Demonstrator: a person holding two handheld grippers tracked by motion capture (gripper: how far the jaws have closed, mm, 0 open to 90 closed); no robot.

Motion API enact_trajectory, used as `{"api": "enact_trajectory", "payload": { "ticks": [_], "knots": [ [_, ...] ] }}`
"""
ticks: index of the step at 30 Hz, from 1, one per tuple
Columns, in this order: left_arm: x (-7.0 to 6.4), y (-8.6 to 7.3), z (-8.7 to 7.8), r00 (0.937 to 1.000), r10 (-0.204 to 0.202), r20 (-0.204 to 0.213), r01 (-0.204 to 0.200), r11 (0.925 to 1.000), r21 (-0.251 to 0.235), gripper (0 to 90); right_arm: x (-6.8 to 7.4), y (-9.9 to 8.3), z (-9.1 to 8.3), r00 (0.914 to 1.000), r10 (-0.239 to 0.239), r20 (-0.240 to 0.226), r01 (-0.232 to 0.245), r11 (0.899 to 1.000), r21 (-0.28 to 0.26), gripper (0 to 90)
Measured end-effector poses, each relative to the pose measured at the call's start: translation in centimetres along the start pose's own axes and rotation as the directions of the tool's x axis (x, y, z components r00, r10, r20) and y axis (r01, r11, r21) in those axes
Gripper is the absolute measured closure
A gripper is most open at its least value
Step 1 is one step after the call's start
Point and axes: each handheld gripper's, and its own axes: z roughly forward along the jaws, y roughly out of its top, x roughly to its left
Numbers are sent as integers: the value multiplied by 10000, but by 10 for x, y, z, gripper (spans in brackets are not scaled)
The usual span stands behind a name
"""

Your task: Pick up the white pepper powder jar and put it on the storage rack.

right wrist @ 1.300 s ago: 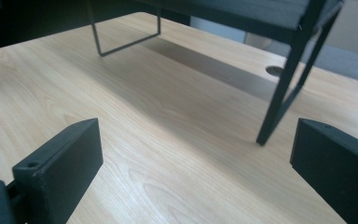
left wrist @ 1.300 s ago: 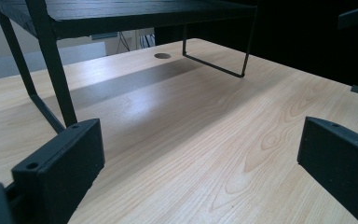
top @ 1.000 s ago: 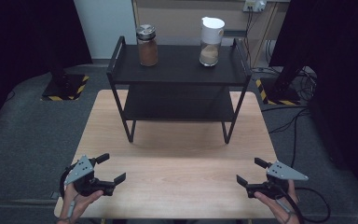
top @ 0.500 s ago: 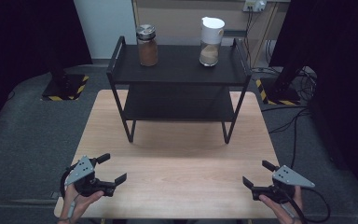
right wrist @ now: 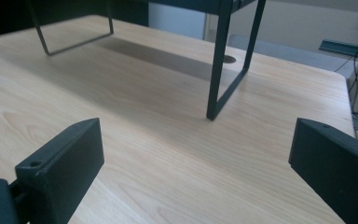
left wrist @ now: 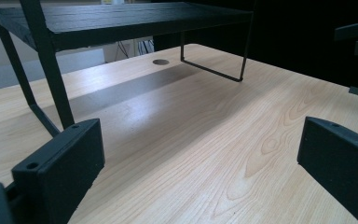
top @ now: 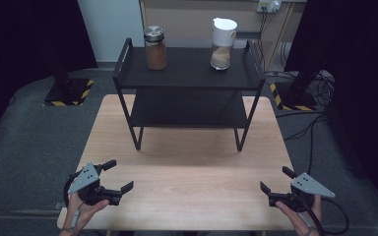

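Resting at the near corners of the tabletop (top: 187, 167), the left gripper (top: 112, 178) and right gripper (top: 279, 180) are held wide apart at the jaws, nothing between them. Two jars (top: 155, 47) (top: 223, 43) are set upright on the rack's (top: 128, 59) top shelf, well beyond both grippers. The brown-filled jar is judged nearer the left gripper, the white-capped one nearer the right.

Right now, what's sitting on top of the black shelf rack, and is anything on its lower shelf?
On the black shelf rack's top stand a brown-filled glass jar at left and a white-lidded container at right, apart. The lower shelf's front looks bare; its back is shadowed under the top.
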Motion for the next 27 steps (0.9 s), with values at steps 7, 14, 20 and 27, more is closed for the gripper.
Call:
{"api": "enact_trajectory", "payload": {
  "ticks": [7, 14, 20, 27],
  "knots": [
    [1, -1, 1, 10000, -28, 21, 29, 10000, -82, 0, 0, -1, 0, 9997, -223, 87, 225, 9994, -262, 34],
    [2, -2, 2, 9998, -130, 119, 131, 9998, -157, 0, -1, -1, 1, 9997, -243, 20, 243, 9993, -289, 32],
    [1, -2, 1, 9999, -89, 134, 91, 9997, -215, 0, 0, -1, 1, 9995, -305, -47, 303, 9989, -355, 32],
    [1, -3, -1, 9998, -178, 39, 179, 9992, -344, 0, -1, -4, 1, 9999, -98, -131, 90, 9982, -593, 23]
  ]
}}
